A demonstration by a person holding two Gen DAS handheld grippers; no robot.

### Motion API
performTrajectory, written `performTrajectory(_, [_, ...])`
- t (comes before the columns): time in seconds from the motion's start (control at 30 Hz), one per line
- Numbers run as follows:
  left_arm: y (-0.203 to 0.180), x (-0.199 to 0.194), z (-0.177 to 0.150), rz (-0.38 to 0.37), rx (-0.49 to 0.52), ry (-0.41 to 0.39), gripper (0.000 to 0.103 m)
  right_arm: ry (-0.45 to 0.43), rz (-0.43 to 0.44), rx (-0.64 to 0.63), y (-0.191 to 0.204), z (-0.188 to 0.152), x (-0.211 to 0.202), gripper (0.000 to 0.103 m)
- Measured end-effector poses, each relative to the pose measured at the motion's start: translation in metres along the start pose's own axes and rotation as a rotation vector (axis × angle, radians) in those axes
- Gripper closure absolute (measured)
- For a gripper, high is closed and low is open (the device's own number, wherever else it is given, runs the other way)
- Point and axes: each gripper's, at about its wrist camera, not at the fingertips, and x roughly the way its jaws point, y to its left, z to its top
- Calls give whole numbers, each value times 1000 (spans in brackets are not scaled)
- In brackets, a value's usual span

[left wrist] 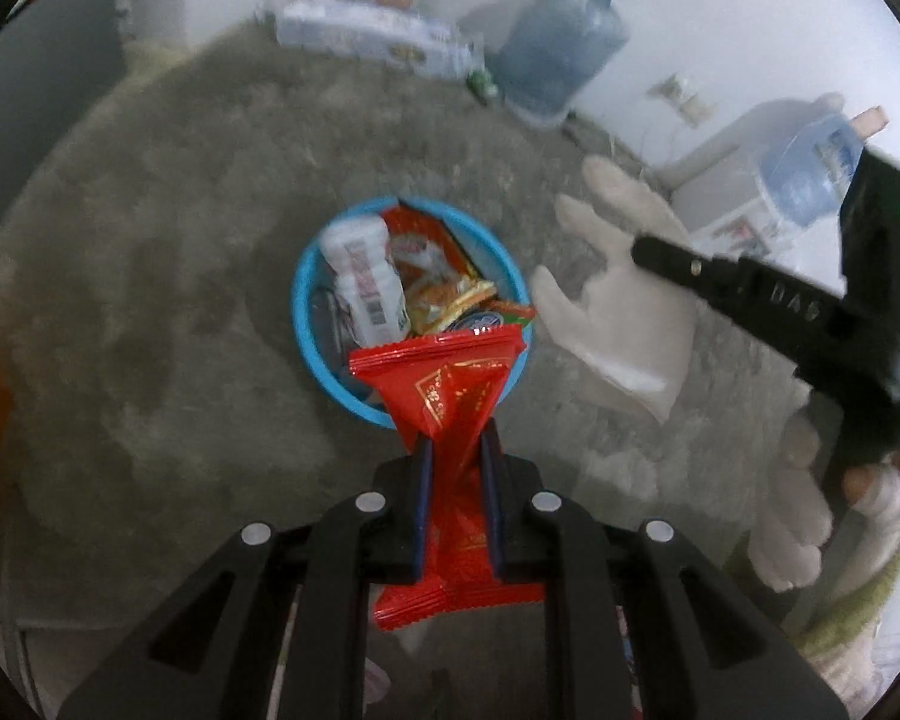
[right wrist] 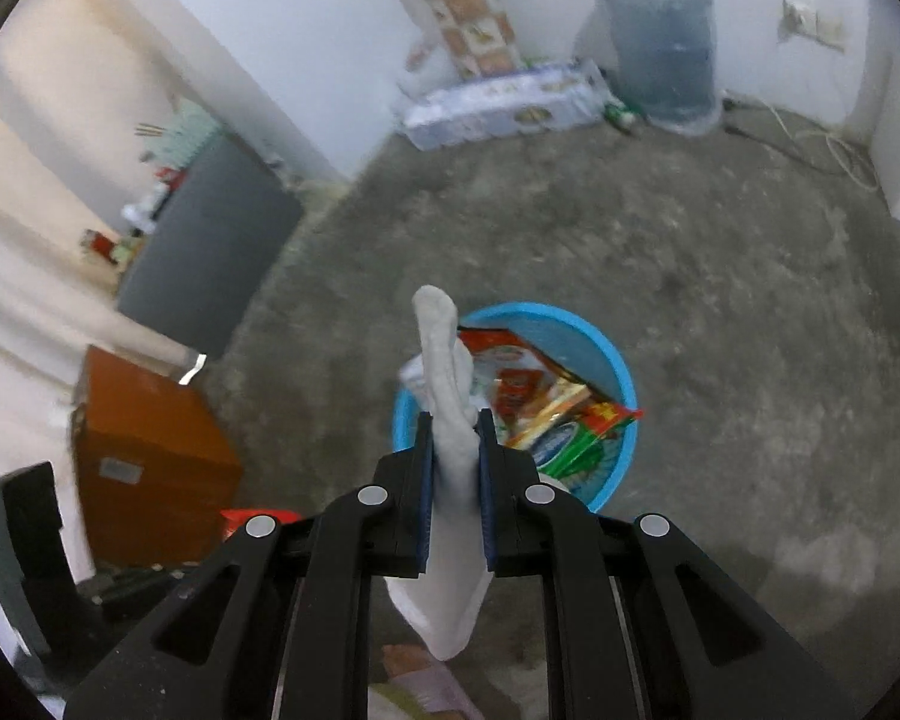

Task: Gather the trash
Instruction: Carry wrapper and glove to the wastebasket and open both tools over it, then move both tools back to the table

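Left wrist view: left gripper clamped on a red wrapper, pinched mid-length, upper end fanned out over the near rim of the blue bin, lower end hanging behind the fingers. Bin standing on the bare concrete floor, already holding a white packet and several coloured wrappers. To the right, a white glove dangling from the right gripper, just beside the bin's right rim, not over the opening. Water jug and a long carton against the far wall.

Right wrist view: right gripper closed on the white glove, one glove finger sticking up past the fingertips, cuff drooping below. Blue bin directly ahead and beneath, its near-left rim hidden behind the glove. Brown box at the left, water jug in the far corner.

Step in hand, by judgement: carry-and-drop, both pieces of trash lifted and brought to the bin, neither released. Next move likely: centring the wrapper further over the opening, then parting the left fingers; shifting the glove inward past the rim before letting go. Risk: light, floppy items catching on the rim or sticking to the pads.
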Motion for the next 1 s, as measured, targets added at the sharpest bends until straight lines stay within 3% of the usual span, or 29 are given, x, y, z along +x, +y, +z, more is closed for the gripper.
performTrajectory(0.17, [8, 63, 23, -14, -32, 53, 80, 32, -39, 13, -10, 16, 49, 87])
performTrajectory(0.23, [8, 83, 30, -6, -43, 56, 66, 49, -41, 8, -12, 20, 70, 80])
performTrajectory(0.3, [15, 95, 34, 1, -81, 56, 56, 83, -49, 2, -13, 20, 91, 62])
performTrajectory(0.43, [29, 106, 39, -15, -169, 53, 44, 122, -85, -14, -17, 16, 114, 59])
performTrajectory(0.8, [46, 77, 39, -25, -225, -20, 44, 57, -72, 40, -33, 22, 89, 56])
performTrajectory(1.0, [41, -2, 19, -72, -235, -156, 44, -19, -33, -2, -19, 19, 33, 50])
